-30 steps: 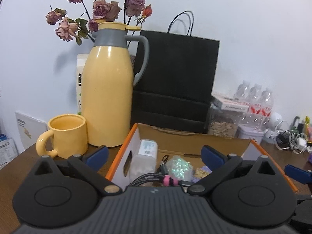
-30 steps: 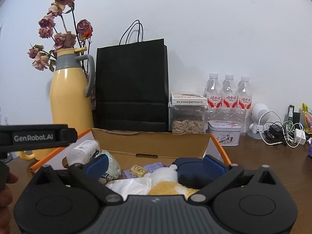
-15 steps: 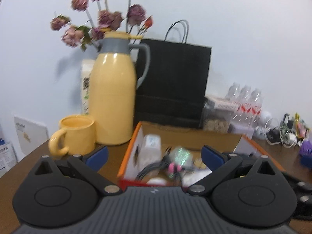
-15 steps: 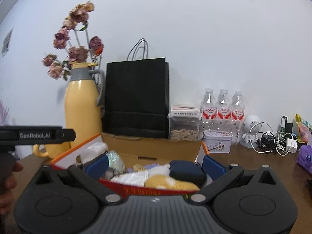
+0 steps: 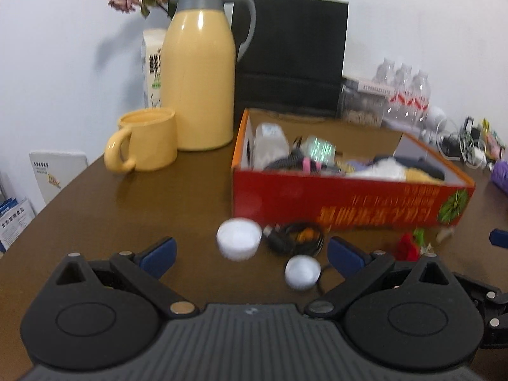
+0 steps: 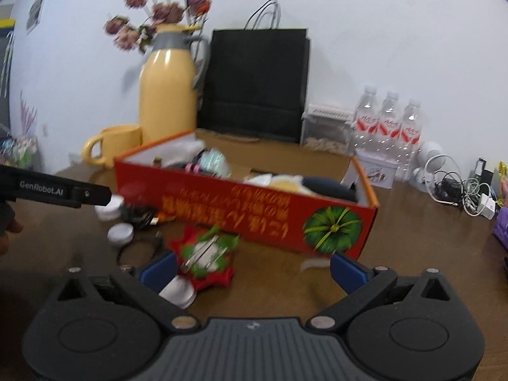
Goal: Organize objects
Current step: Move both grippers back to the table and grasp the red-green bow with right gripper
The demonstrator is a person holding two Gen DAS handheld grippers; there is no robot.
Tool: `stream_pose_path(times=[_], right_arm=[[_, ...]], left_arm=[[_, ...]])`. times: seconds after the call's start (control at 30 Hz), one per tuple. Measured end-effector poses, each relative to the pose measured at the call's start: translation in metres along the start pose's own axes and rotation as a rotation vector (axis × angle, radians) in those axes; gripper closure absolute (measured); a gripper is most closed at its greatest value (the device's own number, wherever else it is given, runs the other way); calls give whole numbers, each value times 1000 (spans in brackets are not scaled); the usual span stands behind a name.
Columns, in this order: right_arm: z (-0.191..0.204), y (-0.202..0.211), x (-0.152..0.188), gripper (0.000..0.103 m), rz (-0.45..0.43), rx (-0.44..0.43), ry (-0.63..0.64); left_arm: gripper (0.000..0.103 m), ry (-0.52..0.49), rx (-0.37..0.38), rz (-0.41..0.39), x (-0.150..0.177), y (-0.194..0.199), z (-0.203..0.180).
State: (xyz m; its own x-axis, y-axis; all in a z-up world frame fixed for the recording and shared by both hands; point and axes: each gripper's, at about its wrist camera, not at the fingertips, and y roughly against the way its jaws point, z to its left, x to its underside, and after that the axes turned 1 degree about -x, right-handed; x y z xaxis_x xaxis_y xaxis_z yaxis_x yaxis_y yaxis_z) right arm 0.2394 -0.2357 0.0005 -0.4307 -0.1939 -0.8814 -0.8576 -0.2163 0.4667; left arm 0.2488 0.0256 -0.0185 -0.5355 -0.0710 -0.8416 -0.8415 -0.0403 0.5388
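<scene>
Two white lids [image 5: 238, 243] and a cable [image 5: 295, 238] lie loose along the table's [image 5: 127, 209] near edge, before the red box [image 5: 349, 204]; my left gripper [image 5: 250, 254] and right gripper [image 6: 252, 266], both wide and empty, hover to collect them.

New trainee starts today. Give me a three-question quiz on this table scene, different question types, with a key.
1. True or false: the left gripper is shut on the larger white lid.
2. Multiple choice: where does the black cable coil lie? A) inside the red box B) on the table in front of the red box C) inside the yellow mug
3. Fill in: in the right wrist view, the red and green ornament lies on the table between the red box and the ______ gripper.

Key: 1 false, both grippers are open and hold nothing; 2 B; 3 right.
</scene>
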Motion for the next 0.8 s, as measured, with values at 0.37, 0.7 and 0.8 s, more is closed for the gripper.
stream_pose_path(times=[0.37, 0.7, 0.8], right_arm=[[10, -12, 4, 0, 50, -32, -8], [14, -36, -7, 17, 71, -54, -80], [15, -49, -9, 34, 108, -79, -126]], left_arm=[[0, -6, 5, 28, 5, 2, 0], [0, -4, -11, 35, 6, 0, 1], [0, -5, -17, 40, 6, -2, 1]])
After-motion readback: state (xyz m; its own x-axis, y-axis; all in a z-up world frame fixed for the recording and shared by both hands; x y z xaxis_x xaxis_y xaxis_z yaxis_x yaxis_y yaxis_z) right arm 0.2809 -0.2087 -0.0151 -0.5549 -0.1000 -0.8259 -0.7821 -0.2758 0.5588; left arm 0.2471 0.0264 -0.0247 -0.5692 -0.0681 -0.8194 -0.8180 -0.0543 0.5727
